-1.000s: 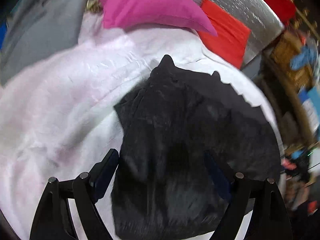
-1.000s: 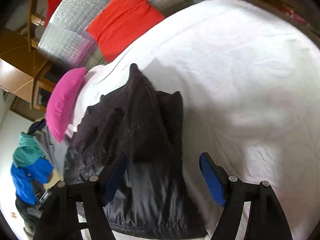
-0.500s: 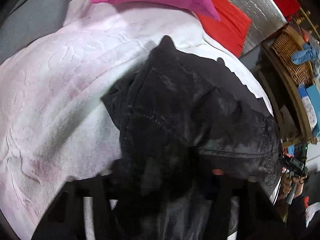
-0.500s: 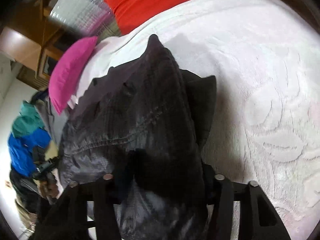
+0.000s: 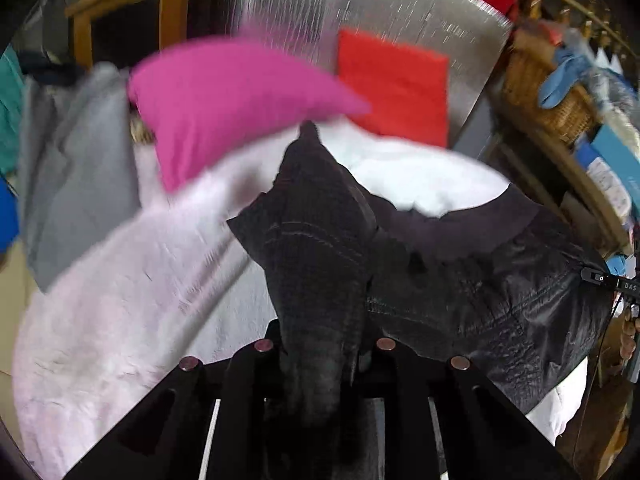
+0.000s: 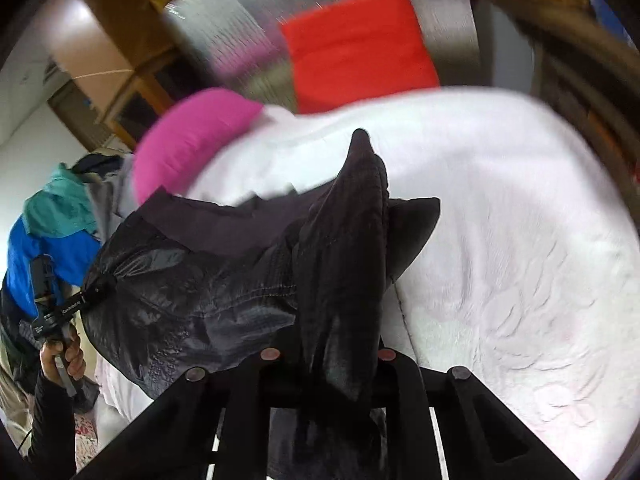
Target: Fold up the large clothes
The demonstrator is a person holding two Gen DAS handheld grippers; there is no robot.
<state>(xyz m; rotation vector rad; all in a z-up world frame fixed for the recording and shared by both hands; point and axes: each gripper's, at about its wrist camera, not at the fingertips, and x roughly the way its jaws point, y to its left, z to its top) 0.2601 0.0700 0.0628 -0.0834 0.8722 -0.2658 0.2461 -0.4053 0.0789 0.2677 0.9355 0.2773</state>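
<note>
both jaws hidden, clamped in black jacket (image 5: 316, 264).

Black shiny jacket (image 5: 500, 292) hangs lifted above the white bed (image 5: 120, 300), bunched into two peaks, its far hem trailing on the bed.

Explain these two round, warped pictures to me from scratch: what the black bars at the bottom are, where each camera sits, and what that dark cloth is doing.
There is no robot here. A person holds a two-fingered gripper in each hand, and each gripper carries a fisheye camera that looks along its fingers. The black bars are those fingers. One picture comes from the left gripper, the other from the right gripper. Both are shut on the black jacket, lifting its near edge off the white bedspread. A pink pillow and a red pillow lie at the far end of the bed, with a grey garment beside them.
</note>
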